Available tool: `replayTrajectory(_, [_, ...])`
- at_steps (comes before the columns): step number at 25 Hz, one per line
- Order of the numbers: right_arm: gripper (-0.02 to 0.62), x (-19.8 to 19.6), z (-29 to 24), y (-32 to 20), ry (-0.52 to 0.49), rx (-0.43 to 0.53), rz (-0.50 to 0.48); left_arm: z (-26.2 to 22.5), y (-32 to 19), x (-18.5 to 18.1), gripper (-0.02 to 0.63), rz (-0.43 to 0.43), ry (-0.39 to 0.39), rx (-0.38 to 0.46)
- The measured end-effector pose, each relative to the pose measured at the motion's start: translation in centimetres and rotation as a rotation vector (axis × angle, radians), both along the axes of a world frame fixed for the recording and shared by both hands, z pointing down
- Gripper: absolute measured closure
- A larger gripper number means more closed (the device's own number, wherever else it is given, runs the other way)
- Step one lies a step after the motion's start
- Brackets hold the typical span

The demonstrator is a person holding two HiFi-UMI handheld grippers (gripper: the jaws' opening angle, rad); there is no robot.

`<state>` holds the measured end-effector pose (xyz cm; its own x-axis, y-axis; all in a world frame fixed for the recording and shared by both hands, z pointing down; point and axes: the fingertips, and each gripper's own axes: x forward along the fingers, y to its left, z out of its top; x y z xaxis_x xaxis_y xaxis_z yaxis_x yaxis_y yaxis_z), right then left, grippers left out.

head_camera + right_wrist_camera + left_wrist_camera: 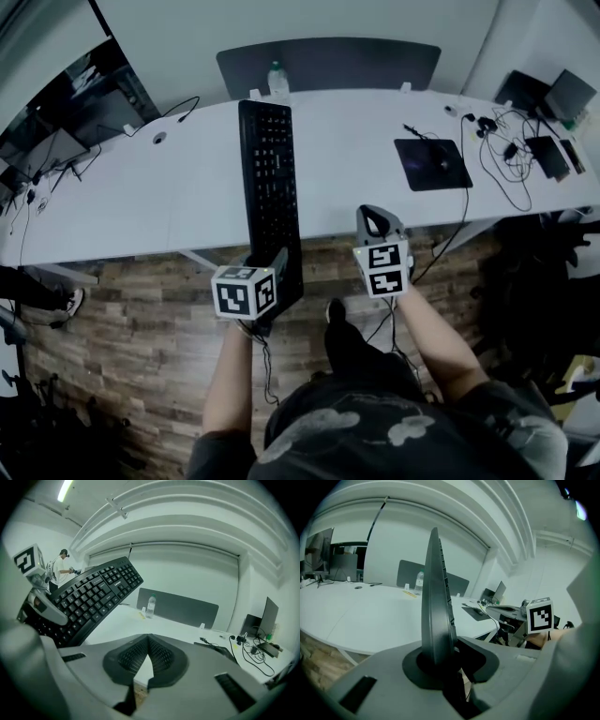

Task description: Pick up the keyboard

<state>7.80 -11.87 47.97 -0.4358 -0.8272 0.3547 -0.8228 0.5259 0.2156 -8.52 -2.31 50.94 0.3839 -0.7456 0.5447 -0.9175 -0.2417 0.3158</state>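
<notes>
One end of the black keyboard [267, 178] is clamped in the left tool [272, 272]; the right tool [374, 214] is pinched together, empty, just beside it.

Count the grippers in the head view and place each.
2. The left gripper clamps the near end of the black keyboard; the right gripper, shut and empty, is just to its right. None looks hidden.

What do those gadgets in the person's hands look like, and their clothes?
The left gripper and right gripper are grey, each with dark pads and a white cube of black square markers. The person wears a dark top with pale cloud shapes.
</notes>
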Motion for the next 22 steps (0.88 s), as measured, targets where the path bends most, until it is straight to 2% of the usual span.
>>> replayTrajectory(11, [0.595,1.7,-0.4,10.0,-0.007,-0.001,0.017,0.6,10.3,0.2,0.531,-0.032,0.012,-0.013])
replayTrajectory(22, [0.595,2.0,-0.2,17.2,-0.023,-0.002,0.018,0.8,17.5,-0.1,0.531,-0.047,0.016,-0.006])
